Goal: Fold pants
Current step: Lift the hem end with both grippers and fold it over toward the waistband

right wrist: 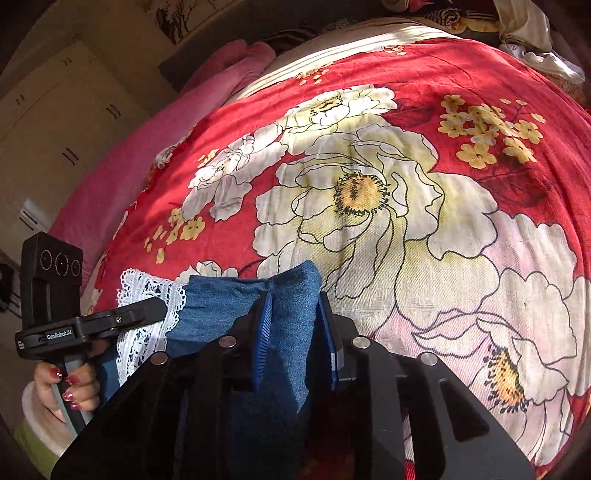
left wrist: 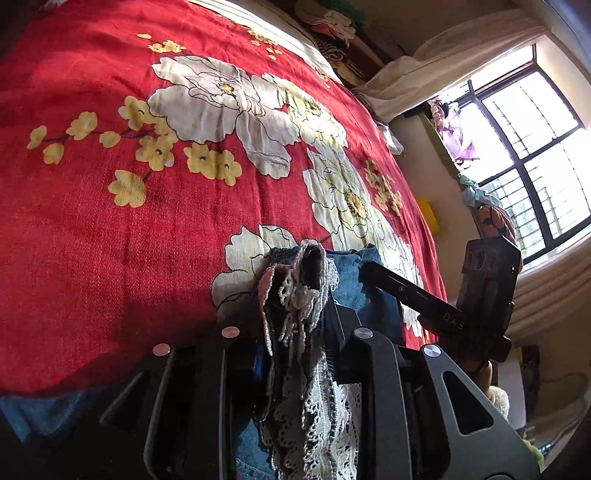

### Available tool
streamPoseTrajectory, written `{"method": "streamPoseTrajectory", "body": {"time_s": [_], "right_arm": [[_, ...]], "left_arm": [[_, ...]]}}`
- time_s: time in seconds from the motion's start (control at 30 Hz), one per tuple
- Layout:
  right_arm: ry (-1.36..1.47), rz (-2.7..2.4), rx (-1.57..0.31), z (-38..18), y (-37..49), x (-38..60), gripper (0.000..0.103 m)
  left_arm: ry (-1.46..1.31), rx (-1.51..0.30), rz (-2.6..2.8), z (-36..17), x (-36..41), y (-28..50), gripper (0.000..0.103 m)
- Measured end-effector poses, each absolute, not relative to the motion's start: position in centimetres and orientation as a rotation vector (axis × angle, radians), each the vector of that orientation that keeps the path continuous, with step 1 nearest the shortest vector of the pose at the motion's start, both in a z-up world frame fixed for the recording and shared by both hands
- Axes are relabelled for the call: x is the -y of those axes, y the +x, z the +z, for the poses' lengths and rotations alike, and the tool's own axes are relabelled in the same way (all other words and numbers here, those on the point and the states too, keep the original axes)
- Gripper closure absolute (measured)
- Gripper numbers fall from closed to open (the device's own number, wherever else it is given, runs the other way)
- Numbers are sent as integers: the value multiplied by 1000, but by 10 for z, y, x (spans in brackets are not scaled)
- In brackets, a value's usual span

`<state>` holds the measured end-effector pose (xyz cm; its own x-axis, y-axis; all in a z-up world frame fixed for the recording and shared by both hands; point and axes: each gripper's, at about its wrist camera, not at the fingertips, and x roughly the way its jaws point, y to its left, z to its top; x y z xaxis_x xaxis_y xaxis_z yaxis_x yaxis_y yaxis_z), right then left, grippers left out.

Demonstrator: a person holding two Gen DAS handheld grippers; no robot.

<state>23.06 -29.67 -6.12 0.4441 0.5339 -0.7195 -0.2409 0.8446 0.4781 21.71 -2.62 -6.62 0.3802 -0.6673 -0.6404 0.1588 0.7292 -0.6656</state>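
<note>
The pants are blue denim with white lace trim. In the left wrist view my left gripper (left wrist: 295, 295) is shut on a bunched lace-trimmed end of the pants (left wrist: 295, 369), held above the bed. My right gripper (left wrist: 424, 299) shows at the right of that view, beside the denim. In the right wrist view my right gripper (right wrist: 295, 325) is shut on a fold of blue denim (right wrist: 291, 295). The lace hem (right wrist: 147, 306) hangs to its left, by my left gripper (right wrist: 147, 308), held in a hand with red nails.
A red bedspread with large white and yellow flowers (right wrist: 406, 184) covers the bed below both grippers. A pink blanket (right wrist: 122, 166) lies at the far left edge. A clothes pile (left wrist: 332, 22) sits at the bed's head. A window (left wrist: 535, 155) is at the right.
</note>
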Motion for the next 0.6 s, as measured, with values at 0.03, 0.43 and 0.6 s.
{"method": "streamPoseTrajectory", "body": {"time_s": [0.03, 0.43, 0.6], "right_arm": [[344, 483, -987, -56, 225, 302, 57], [280, 478, -870, -20, 113, 330, 33], [269, 466, -859, -21, 79, 331, 28]], "left_arm": [[-566, -1048, -565, -62, 23, 214, 72], [-555, -963, -534, -25, 5, 123, 51], [-555, -1011, -555, -33, 17, 91, 51]]}}
